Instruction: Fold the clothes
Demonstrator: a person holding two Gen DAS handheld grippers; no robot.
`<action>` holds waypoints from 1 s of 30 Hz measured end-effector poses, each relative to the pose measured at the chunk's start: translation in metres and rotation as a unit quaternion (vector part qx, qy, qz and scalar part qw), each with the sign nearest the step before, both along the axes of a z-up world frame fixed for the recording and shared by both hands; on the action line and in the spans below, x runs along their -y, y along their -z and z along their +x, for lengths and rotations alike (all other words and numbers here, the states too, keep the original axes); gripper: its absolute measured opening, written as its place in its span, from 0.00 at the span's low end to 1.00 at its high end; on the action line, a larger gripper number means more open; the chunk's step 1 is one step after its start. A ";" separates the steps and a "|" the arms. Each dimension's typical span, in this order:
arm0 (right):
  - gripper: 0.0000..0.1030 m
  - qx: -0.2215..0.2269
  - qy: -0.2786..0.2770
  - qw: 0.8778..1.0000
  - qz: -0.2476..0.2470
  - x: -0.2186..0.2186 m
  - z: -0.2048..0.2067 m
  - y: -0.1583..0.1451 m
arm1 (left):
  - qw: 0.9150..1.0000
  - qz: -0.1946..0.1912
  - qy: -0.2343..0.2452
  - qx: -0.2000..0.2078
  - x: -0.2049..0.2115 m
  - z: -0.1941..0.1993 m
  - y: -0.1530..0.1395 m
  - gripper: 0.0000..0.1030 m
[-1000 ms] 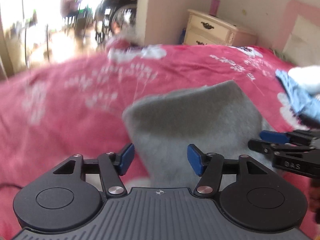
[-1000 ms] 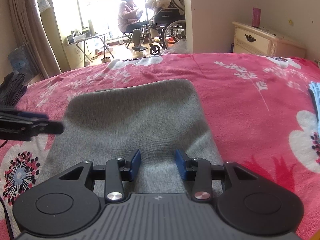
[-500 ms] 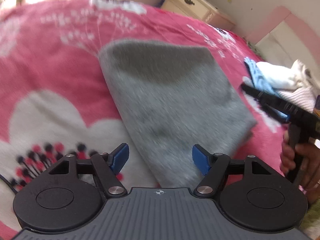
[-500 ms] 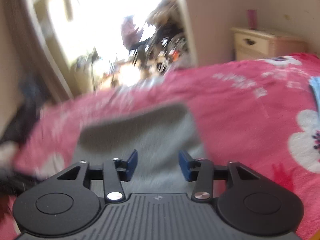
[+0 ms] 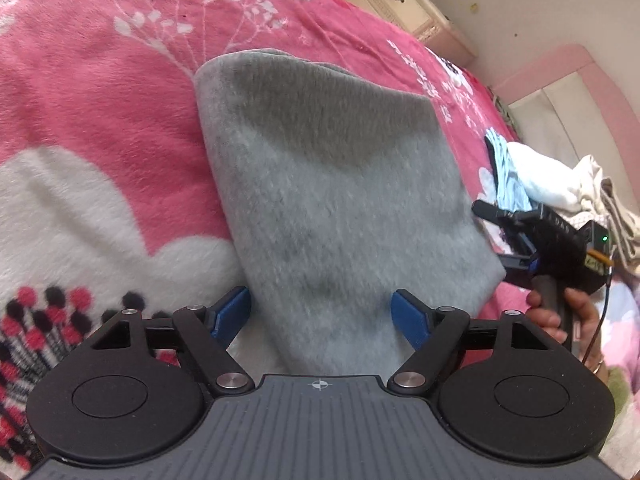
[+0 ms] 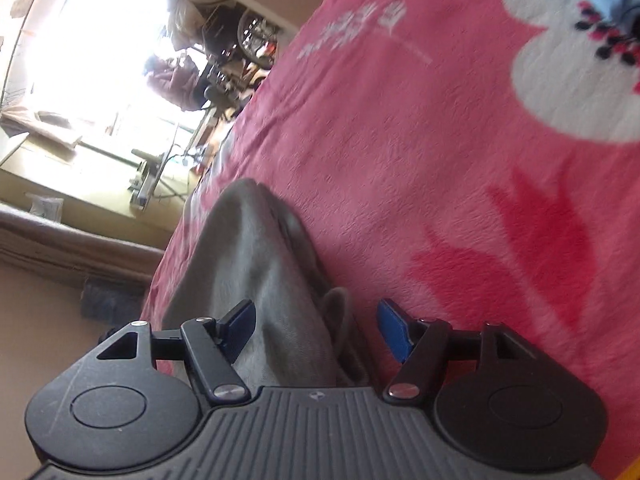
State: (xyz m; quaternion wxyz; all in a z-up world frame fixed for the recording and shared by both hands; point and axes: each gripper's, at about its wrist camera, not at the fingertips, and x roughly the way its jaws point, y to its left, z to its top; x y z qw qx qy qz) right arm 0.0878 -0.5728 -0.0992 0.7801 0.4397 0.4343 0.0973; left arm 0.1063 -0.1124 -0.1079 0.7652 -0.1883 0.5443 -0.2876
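Grey garment [image 5: 340, 200] lies flat in a folded rectangle on the pink floral bedspread [image 5: 100, 112], well in from its edges. Left gripper [image 5: 322, 314] hovers wide over its near edge; right gripper [image 6: 316, 330], rolled sideways and wide, straddles its right edge, holding nothing. Judging by this, either another fold or carrying it to the clothes pile [image 5: 560, 188] could follow.

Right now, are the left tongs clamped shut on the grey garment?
No, the left tongs stand wide open, with the grey garment lying between the blue pads.
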 end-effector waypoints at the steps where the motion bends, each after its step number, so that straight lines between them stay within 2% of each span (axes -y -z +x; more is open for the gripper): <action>1: 0.68 -0.003 -0.008 1.000 0.008 -0.001 0.003 0.001 | 1.000 -0.004 -0.001 -0.003 0.000 0.003 0.001 0.77; 6: 0.72 -0.021 -0.036 0.999 0.028 -0.004 0.012 0.006 | 1.000 -0.013 0.002 -0.012 0.005 0.011 0.004 0.79; 13: 0.78 -0.040 -0.054 0.995 0.070 0.003 0.033 0.013 | 1.000 -0.006 0.015 -0.007 0.014 0.015 0.004 0.85; 18: 0.99 -0.034 -0.083 0.991 0.096 -0.003 0.050 0.016 | 1.000 -0.006 0.014 -0.009 0.016 0.018 0.005 0.86; 23: 1.00 -0.025 -0.111 0.990 0.083 -0.015 0.059 0.012 | 1.000 -0.015 0.009 -0.021 0.015 0.020 0.007 0.87; 30: 0.99 0.004 -0.143 0.980 0.136 -0.008 0.044 0.010 | 0.998 -0.015 0.059 -0.031 0.013 0.016 0.007 0.84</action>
